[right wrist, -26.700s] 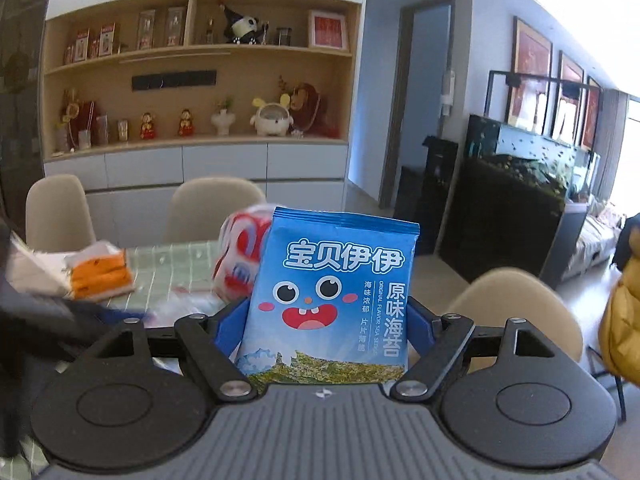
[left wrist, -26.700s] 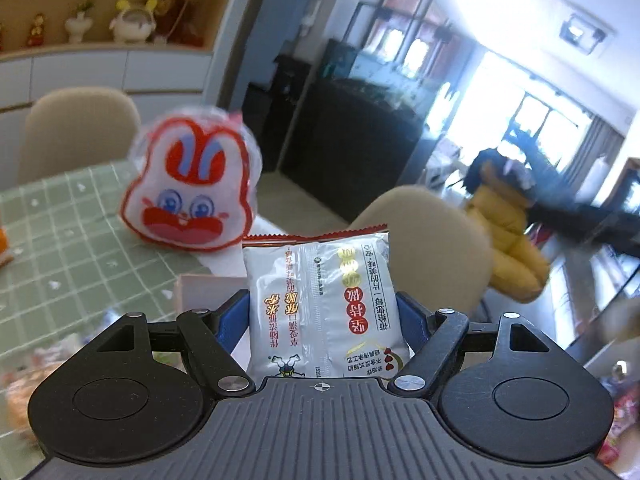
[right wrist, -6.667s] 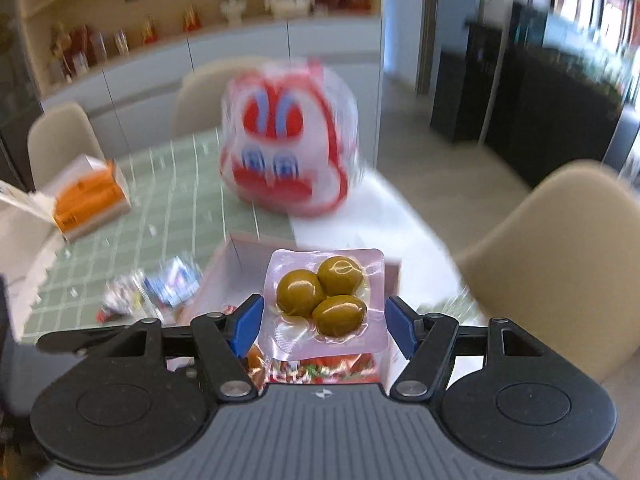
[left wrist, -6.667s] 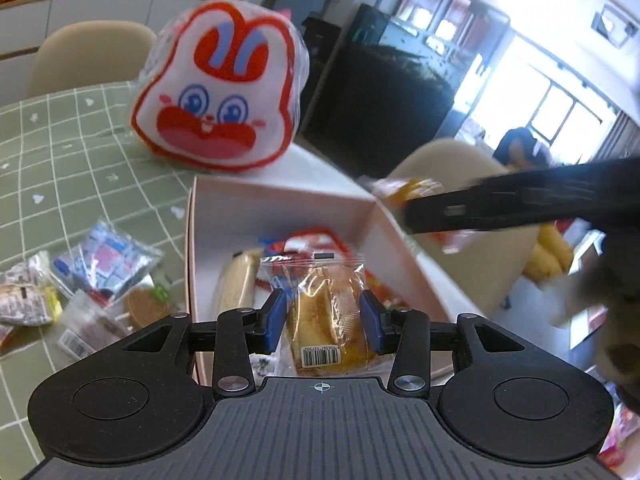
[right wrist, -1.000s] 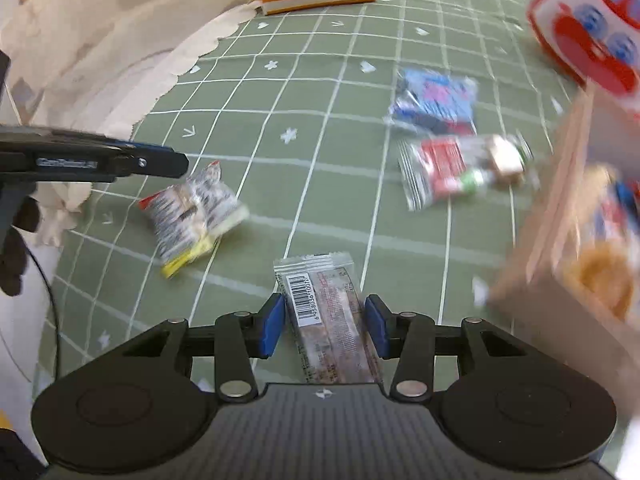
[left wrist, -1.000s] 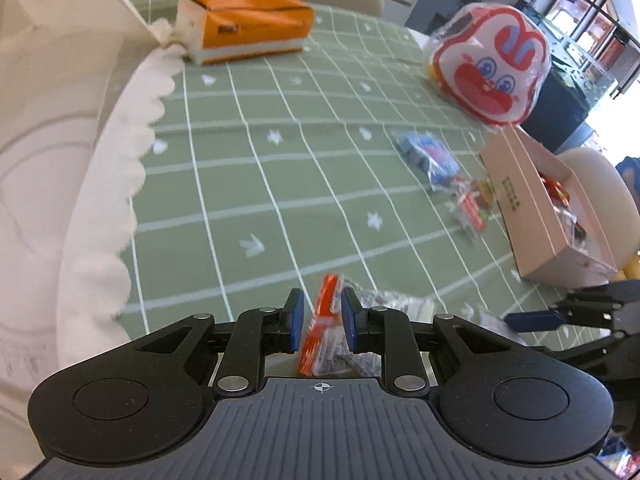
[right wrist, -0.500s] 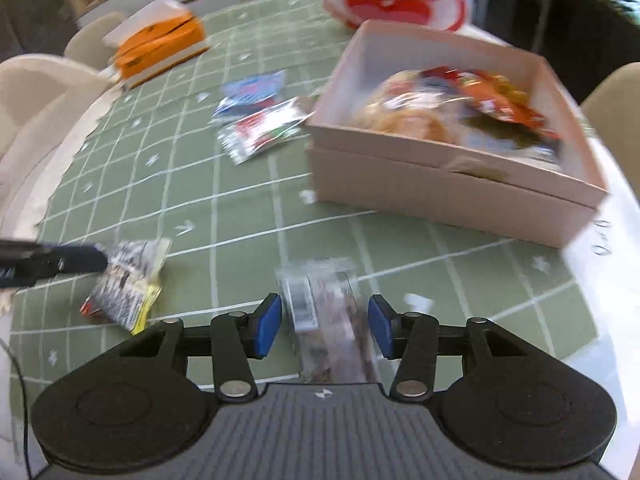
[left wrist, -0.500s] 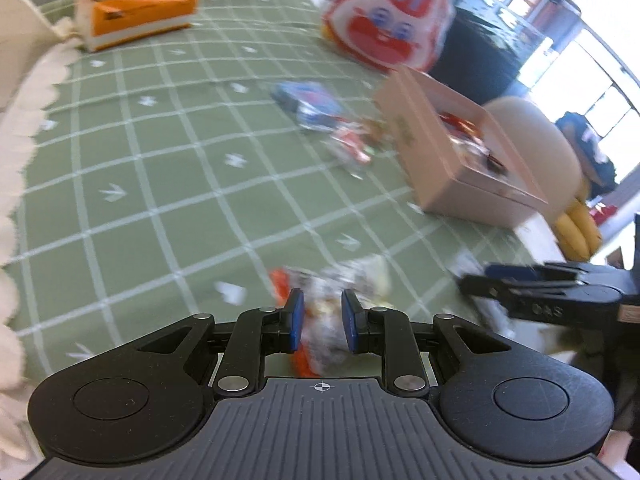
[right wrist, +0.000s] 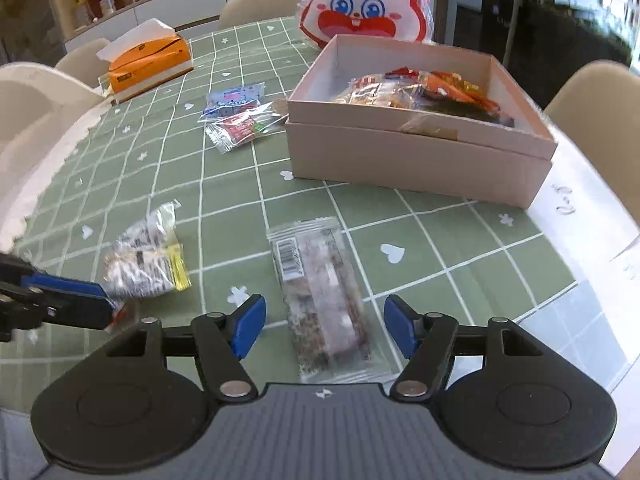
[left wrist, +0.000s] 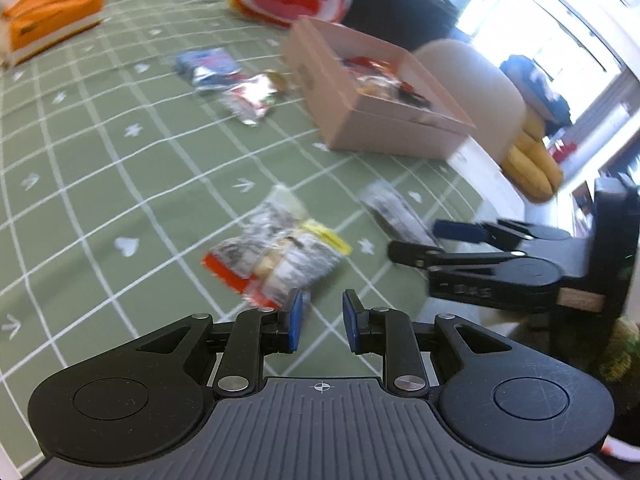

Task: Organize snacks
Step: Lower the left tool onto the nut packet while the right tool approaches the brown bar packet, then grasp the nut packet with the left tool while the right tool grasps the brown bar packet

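Left gripper (left wrist: 319,327) sits narrowly parted, nothing clamped; the crinkly silver packet (right wrist: 145,258) lies just beyond its tips. Right gripper (right wrist: 324,328) has just been opening, jaws wide around the clear bar packet (right wrist: 320,292), pads off it. Pink box (right wrist: 416,160) beyond holds snacks.

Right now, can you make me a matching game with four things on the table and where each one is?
Things:
1. brown snack bar
2. tissue box
3. bunny bag
4. orange packets

Places:
A. behind the pink box
B. inside the pink box
C. between the right claw's open fingers
D. far left on the green cloth

Pairs: 1-C, 2-D, 3-A, 4-B
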### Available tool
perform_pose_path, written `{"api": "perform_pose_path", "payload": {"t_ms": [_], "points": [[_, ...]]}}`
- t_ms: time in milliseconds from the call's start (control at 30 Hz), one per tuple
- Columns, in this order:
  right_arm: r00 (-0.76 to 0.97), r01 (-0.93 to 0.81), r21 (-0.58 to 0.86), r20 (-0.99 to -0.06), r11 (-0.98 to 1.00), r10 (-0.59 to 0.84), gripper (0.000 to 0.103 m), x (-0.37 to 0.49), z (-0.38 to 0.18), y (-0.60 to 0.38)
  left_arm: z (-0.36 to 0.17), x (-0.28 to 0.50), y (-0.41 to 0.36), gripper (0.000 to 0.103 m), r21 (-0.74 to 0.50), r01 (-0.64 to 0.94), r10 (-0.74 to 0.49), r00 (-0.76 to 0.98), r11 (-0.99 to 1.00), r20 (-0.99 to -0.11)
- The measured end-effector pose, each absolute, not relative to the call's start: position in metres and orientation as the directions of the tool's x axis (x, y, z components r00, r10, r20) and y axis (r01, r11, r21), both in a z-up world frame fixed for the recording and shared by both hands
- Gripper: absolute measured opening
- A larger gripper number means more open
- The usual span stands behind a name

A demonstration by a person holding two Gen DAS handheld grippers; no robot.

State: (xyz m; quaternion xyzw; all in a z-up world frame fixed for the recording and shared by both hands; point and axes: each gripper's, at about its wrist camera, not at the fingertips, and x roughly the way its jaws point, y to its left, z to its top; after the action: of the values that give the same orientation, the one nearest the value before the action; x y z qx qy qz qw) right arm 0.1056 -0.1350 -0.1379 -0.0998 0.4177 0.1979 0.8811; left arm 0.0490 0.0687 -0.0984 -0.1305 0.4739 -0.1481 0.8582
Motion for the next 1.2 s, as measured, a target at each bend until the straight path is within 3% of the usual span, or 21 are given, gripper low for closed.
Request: {"api": "perform_pose_path", "payload": {"t_ms": [133, 233, 433, 567, 800, 967, 1200], "points": [[0.622, -0.375, 0.006, -0.740, 0.927, 0.257, 0.084, 0.097, -0.145, -0.149, -0.080, 0.048, 0.059, 0.025, -0.202, 0.201, -0.283, 0.582, 0.958, -0.762], [0.650, -0.372, -0.004, -0.715, 0.928, 0.258, 0.088, 0.091, -0.149, -0.153, -0.076, 0.056, 0.053, 0.026, -0.041, 0.268, -0.201, 0.601, 0.962, -0.773], [0.664, -0.387, -0.007, -0.696, 0.922, 0.273, 0.088, 0.086, -0.150, -0.159, -0.093, 0.063, 0.038, 0.028, 0.071, 0.427, -0.185, 0.528, 0.901, -0.829], [0.667, -0.400, -0.007, -0.689, 0.917, 0.285, 0.089, 0.084, -0.151, -0.162, -0.102, 0.067, 0.025, 0.032, 0.131, 0.433, -0.151, 0.559, 0.892, -0.816], [0.674, -0.398, -0.005, -0.680, 0.917, 0.289, 0.092, 0.082, -0.153, -0.164, -0.109, 0.099, 0.016, 0.033, 0.092, 0.299, -0.115, 0.608, 0.950, -0.786], [0.675, -0.393, -0.003, -0.680, 0.919, 0.287, 0.095, 0.083, -0.153, -0.165, -0.113, 0.104, -0.001, 0.051, 0.103, 0.360, -0.132, 0.569, 0.927, -0.812], [0.672, -0.398, -0.001, -0.681, 0.918, 0.290, 0.098, 0.084, -0.154, -0.165, -0.119, 0.105, -0.006, 0.051, 0.028, 0.381, -0.194, 0.529, 0.924, -0.826]]}}
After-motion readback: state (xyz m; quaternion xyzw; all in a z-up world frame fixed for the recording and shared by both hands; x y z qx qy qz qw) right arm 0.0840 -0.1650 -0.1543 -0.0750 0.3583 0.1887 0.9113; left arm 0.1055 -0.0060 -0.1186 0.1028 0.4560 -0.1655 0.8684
